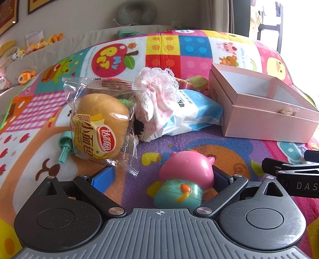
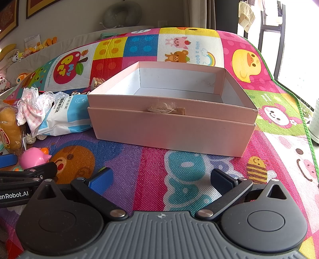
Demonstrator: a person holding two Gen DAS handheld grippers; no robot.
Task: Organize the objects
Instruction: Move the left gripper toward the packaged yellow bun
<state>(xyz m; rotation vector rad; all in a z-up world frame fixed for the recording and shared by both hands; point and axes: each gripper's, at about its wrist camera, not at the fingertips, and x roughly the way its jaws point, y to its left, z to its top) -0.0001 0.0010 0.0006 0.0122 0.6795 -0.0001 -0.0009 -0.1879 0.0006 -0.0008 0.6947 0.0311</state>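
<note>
Between L gripper point(image 1: 162, 177) jaws, wide apart: pink pig toy point(image 1: 186, 175).

Beige wall point(image 2: 79, 24) far; framed pictures point(image 1: 37, 5) far left; grey neck pillow point(image 1: 135, 12) centre; bright window point(image 2: 299, 39) right; cartoon patchwork mat point(image 2: 179, 159) underfoot.

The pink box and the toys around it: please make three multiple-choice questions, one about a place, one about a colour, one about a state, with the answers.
1. Where does the pig toy lie?
A. inside the pink box
B. between the left gripper's fingers
C. on the bread

2. What colour is the toy's head?
A. pink
B. green
C. white

3. What does the pink box hold?
A. the bread packet
B. the tissue pack
C. nothing visible

Answers: 1 B, the left gripper is open around it, not closed. 2 A, the head is plainly pink. 3 C, the right wrist view shows only its bare white floor.
</note>
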